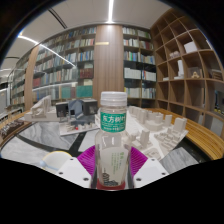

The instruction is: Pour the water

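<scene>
Clear plastic water bottle (pixel 113 140) upright between the fingers of the gripper (pixel 112 172), white cap on top, green label band across the upper body. Magenta pads (pixel 88 157) pressed against both sides of the lower bottle; gripper closed on it. Bottle base hidden between the fingers, so contact with any surface below not determinable. Water level inside not readable.

Beyond the bottle, a white desk (pixel 45 145) carrying pale architectural-looking models (pixel 150 128), spread to the far left and far right. Far behind, tall bookshelves (pixel 70 60) filled with books along the back wall, a wooden column (pixel 109 58) at centre directly behind the cap. To the right, open wooden shelving (pixel 190 70) with scattered small items. Ceiling light strips (pixel 40 45) overhead.
</scene>
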A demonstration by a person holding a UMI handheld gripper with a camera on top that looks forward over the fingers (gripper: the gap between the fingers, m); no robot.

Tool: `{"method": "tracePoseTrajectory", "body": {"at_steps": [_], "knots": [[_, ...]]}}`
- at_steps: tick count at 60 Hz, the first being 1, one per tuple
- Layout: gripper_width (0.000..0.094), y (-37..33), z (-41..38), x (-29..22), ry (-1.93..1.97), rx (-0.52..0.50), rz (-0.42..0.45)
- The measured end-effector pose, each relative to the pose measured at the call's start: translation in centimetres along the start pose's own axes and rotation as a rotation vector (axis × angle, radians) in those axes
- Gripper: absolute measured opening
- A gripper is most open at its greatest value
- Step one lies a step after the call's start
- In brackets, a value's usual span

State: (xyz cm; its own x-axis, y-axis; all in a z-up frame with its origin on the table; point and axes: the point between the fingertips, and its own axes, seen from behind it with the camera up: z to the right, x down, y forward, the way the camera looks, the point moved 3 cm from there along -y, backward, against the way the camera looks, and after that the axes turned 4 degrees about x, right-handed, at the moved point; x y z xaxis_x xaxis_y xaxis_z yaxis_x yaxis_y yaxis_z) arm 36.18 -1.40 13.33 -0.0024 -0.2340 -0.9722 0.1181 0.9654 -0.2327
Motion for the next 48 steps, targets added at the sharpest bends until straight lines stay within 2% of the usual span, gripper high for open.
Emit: {"method": "tracePoseTrajectory", "body": {"at_steps": [10,11,13,16,20,23,26,27,29,37,48], "knots": [[0.0426,0.9,-0.1,5.5,-0.012,0.002,-0.062],[0.0429,0.9,-0.1,4.6,-0.01,0.004,-0.013],[0.0459,0.8,0.0,5.3,-0.013,0.015,-0.025],[0.0484,-0.4,-0.4,5.2,-0.012,0.019,0.004],[0.0569,0.8,0.0,5.3,-0.036,0.021,-0.013],[0.0698,0.4,-0.1,6.5,-0.047,0.031,-0.083],[0.0852,-0.4,-0.1,6.7,-0.054,0.023,-0.117],[0.0874,-0.7,0.0,6.5,-0.056,0.023,-0.114],[0.0847,-1.6,0.1,5.9,-0.06,0.029,-0.105],[0.0856,-6.4,-0.7,4.4,-0.081,0.012,-0.109],[0.0857,-16.5,-0.3,2.7,-0.057,0.072,-0.16]]}}
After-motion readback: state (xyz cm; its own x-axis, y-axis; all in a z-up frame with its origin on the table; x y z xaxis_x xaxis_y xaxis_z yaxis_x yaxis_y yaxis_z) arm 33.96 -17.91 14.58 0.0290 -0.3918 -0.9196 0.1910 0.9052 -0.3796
